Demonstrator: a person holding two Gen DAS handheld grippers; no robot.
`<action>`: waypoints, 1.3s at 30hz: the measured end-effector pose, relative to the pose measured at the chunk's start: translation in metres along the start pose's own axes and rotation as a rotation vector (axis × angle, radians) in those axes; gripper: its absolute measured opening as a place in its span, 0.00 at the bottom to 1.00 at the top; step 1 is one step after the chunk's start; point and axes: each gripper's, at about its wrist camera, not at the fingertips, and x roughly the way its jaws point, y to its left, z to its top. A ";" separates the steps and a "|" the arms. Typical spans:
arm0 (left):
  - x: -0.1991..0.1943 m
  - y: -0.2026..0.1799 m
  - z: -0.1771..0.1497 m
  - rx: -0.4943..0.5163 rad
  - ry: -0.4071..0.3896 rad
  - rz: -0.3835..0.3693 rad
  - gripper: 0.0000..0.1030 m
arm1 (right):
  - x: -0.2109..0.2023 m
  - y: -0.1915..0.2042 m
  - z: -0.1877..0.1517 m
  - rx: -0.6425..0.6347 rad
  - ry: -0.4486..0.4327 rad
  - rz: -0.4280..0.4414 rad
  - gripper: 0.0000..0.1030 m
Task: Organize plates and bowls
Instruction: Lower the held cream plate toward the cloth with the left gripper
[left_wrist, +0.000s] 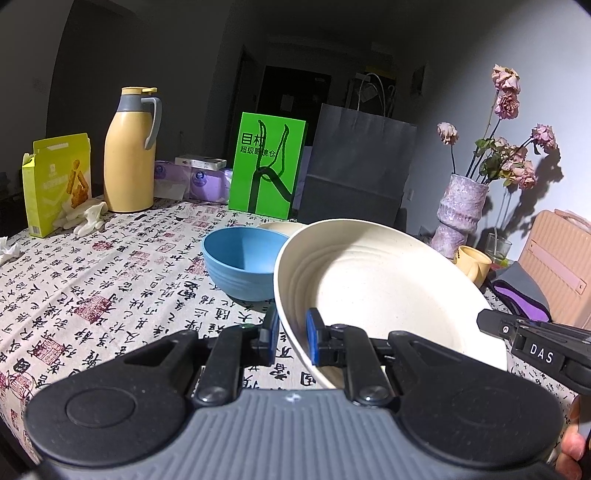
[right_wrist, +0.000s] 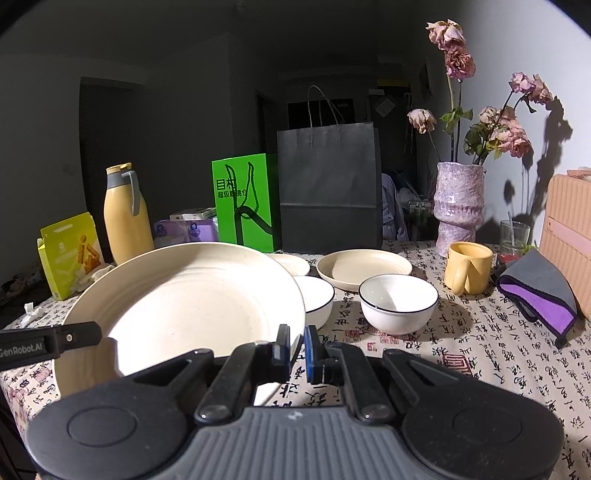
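Note:
A large cream plate (left_wrist: 388, 288) is held tilted above the patterned tablecloth (left_wrist: 110, 280), gripped from both sides. My left gripper (left_wrist: 293, 338) is shut on its near-left rim. My right gripper (right_wrist: 297, 350) is shut on the opposite rim of the same plate (right_wrist: 192, 302). The right gripper's finger (left_wrist: 532, 339) shows at the plate's right edge in the left wrist view. A blue bowl (left_wrist: 240, 258) stands just behind the plate. Two white bowls with dark rims (right_wrist: 399, 302) (right_wrist: 321, 299) and two smaller cream plates (right_wrist: 364, 271) (right_wrist: 291, 264) rest on the table beyond.
At the back stand a yellow thermos (left_wrist: 129, 155), a green bag (left_wrist: 267, 166), a black paper bag (right_wrist: 328, 188) and a purple vase of dried roses (right_wrist: 460, 203). A yellow mug (right_wrist: 467, 267), a grey-purple cloth (right_wrist: 539, 291) and a pink case (right_wrist: 569, 236) sit right.

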 end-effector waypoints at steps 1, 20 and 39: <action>0.001 0.000 -0.001 0.001 0.002 0.000 0.15 | 0.000 0.000 -0.001 0.001 0.002 -0.001 0.07; 0.012 -0.007 -0.011 0.028 0.035 0.004 0.15 | 0.007 -0.010 -0.020 0.034 0.043 -0.008 0.08; 0.027 -0.008 -0.025 0.046 0.081 0.017 0.15 | 0.016 -0.016 -0.034 0.052 0.086 -0.012 0.08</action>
